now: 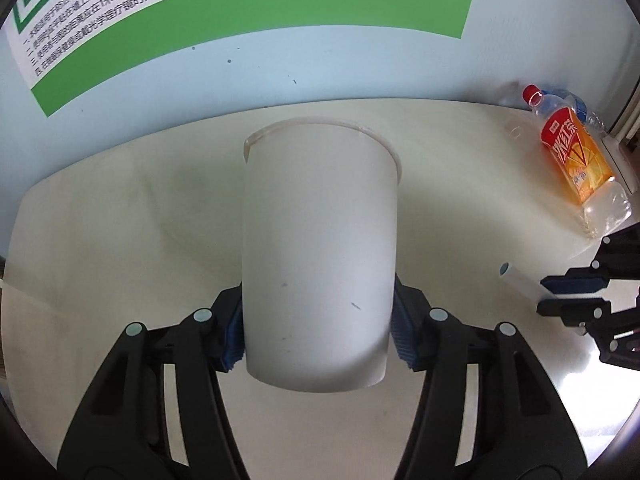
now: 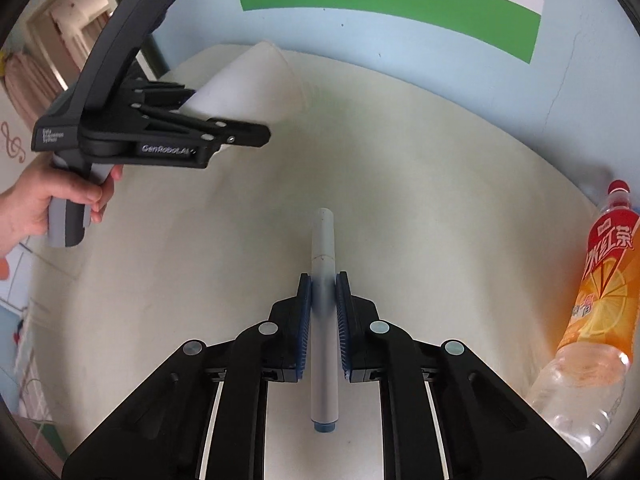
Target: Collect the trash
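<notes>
Black fingers [image 2: 304, 312] tilt downward (both hands), clamping cup [image 1: 320, 248], marker [image 2: 323, 320].

white paper cup [image 1: 320, 264] upright on table | grey marker [image 2: 323, 320] lying flat | bottle [image 2: 592, 312] lying

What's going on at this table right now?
A person is clearing trash with two handheld grippers. The left gripper has its jaws closed on a white paper cup, and the right gripper is shut on a grey marker just above the table. An iced tea bottle still lies at the table's right edge.
</notes>
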Available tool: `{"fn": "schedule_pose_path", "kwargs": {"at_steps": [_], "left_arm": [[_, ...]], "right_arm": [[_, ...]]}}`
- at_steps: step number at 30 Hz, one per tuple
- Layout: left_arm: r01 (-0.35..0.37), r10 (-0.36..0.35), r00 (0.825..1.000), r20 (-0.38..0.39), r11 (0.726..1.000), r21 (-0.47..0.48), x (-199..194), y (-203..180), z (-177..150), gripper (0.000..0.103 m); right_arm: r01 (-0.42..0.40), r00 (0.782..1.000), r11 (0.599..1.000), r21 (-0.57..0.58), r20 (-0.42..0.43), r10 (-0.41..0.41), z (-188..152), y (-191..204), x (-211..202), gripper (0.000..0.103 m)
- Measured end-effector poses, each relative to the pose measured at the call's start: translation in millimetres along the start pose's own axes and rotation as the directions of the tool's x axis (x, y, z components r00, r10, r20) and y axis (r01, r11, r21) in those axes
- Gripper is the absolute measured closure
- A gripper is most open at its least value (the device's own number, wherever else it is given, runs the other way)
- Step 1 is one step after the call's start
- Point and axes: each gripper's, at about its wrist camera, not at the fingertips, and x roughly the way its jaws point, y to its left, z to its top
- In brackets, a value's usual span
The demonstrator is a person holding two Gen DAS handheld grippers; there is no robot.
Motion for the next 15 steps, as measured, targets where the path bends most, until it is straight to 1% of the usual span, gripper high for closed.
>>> {"fn": "schedule_pose_path", "kwargs": {"at_steps": [3, 6, 7, 8, 9, 10, 11, 12, 13, 14, 15], "left_arm": [[-0.010, 0.010, 1.000, 0.008, 1.000, -0.006, -21, 1, -16, 0.048], [-0.021, 0.022, 1.000, 0.015, 1.000, -0.016, -40, -2, -32, 0.048], [-0.025, 0.026, 1.000, 0.017, 0.999, -0.019, -47, 5, -38, 0.048], [-0.028, 0.029, 0.999, 0.018, 0.999, -0.020, -54, 3, -42, 0.048], [-0.032, 0.032, 0.999, 0.021, 0.999, -0.021, -56, 6, -45, 0.048], [-0.038, 0.038, 0.999, 0.023, 0.999, -0.019, -61, 7, -48, 0.048], [-0.043, 0.044, 0.999, 0.026, 0.999, -0.016, -68, 4, -51, 0.048], [-0.052, 0.053, 0.998, 0.029, 0.999, -0.013, -75, 1, -56, 0.048], [-0.061, 0.061, 0.998, 0.034, 0.998, -0.012, -83, -2, -60, 0.048], [-0.064, 0.064, 0.997, 0.038, 0.998, -0.015, -90, -4, -63, 0.048], [-0.069, 0.069, 0.997, 0.041, 0.998, -0.016, -101, -5, -68, 0.048]], "right_arm": [[-0.019, 0.999, 1.000, 0.012, 0.025, 0.019, -7, 4, -20, 0.089], [-0.023, 0.999, 1.000, 0.002, 0.050, 0.023, -13, 11, -38, 0.089], [-0.026, 0.998, 1.000, -0.004, 0.057, 0.026, -16, 15, -45, 0.089], [-0.024, 0.997, 1.000, -0.011, 0.066, 0.025, -19, 19, -52, 0.089], [-0.027, 0.997, 1.000, -0.015, 0.075, 0.028, -17, 20, -55, 0.089], [-0.033, 0.996, 0.999, -0.018, 0.079, 0.035, -7, 11, -57, 0.089], [-0.032, 0.996, 0.999, -0.024, 0.088, 0.034, -8, 13, -62, 0.089], [-0.034, 0.994, 0.999, -0.033, 0.101, 0.037, -11, 16, -68, 0.089], [-0.036, 0.994, 0.999, -0.040, 0.104, 0.040, -7, 27, -73, 0.089], [-0.034, 0.993, 0.998, -0.046, 0.113, 0.039, -11, 30, -79, 0.089], [-0.036, 0.992, 0.998, -0.051, 0.123, 0.042, -20, 24, -90, 0.089]]}}
